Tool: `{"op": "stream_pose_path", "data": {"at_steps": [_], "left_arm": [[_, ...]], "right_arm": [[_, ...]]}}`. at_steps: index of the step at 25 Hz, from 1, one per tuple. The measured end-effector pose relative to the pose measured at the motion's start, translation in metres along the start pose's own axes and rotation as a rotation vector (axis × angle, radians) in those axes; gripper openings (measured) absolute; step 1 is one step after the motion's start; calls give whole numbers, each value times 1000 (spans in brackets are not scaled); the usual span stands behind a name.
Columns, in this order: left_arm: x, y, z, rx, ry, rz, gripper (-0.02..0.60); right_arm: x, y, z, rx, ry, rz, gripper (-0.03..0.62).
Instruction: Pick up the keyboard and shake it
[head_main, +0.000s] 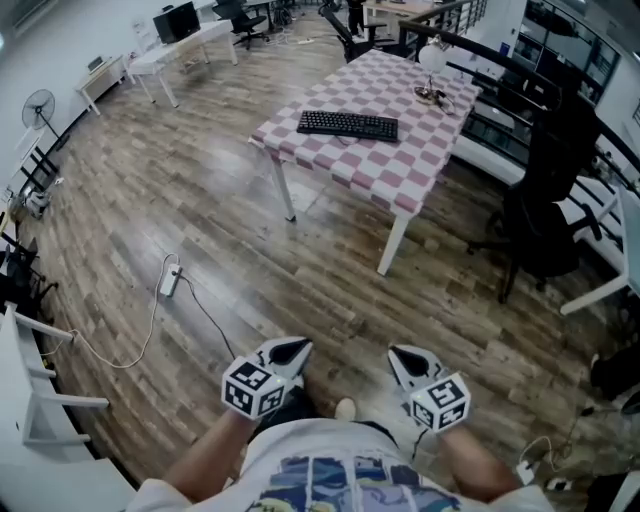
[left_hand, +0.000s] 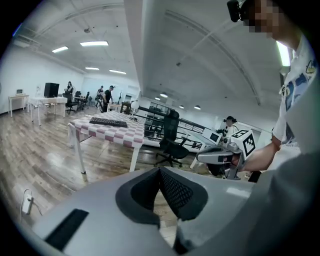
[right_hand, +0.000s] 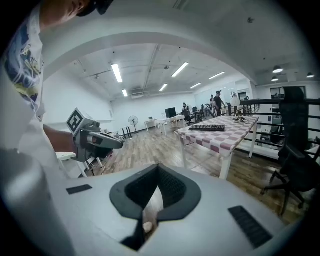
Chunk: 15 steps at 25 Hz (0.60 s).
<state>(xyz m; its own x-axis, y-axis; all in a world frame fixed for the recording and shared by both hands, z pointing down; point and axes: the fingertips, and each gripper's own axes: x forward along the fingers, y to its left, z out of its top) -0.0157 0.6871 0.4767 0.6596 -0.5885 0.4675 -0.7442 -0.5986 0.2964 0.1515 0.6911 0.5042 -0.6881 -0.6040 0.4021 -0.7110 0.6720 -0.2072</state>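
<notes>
A black keyboard (head_main: 347, 124) lies on a table with a red-and-white checked cloth (head_main: 400, 170), several steps ahead of me across the wooden floor. Both grippers hang low, close to my body and far from the table. My left gripper (head_main: 290, 352) is shut with nothing in it, and so is my right gripper (head_main: 405, 358). In the left gripper view the keyboard (left_hand: 108, 121) is small at the left, beyond the shut left gripper (left_hand: 160, 172). From the right gripper (right_hand: 158, 172), the keyboard (right_hand: 206, 128) lies far off on the table (right_hand: 220, 142).
A black office chair (head_main: 545, 220) stands right of the table. A power strip (head_main: 170, 281) and its cable lie on the floor to the left. White desks (head_main: 180, 45) and a fan (head_main: 38, 105) are at the far left. A small lamp (head_main: 432, 58) sits at the table's far end.
</notes>
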Motion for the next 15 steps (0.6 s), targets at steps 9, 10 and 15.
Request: {"op": "stream_pose_path", "data": {"at_steps": [9, 10, 15], "left_arm": [[46, 68, 37, -30, -31, -9, 5], [52, 81, 42, -32, -28, -13, 5], [83, 145, 82, -20, -32, -43, 6]], "right_arm": [[62, -55, 24, 38, 11, -21, 86], [71, -61, 27, 47, 16, -29, 84], [129, -92, 59, 51, 42, -73, 83]]}}
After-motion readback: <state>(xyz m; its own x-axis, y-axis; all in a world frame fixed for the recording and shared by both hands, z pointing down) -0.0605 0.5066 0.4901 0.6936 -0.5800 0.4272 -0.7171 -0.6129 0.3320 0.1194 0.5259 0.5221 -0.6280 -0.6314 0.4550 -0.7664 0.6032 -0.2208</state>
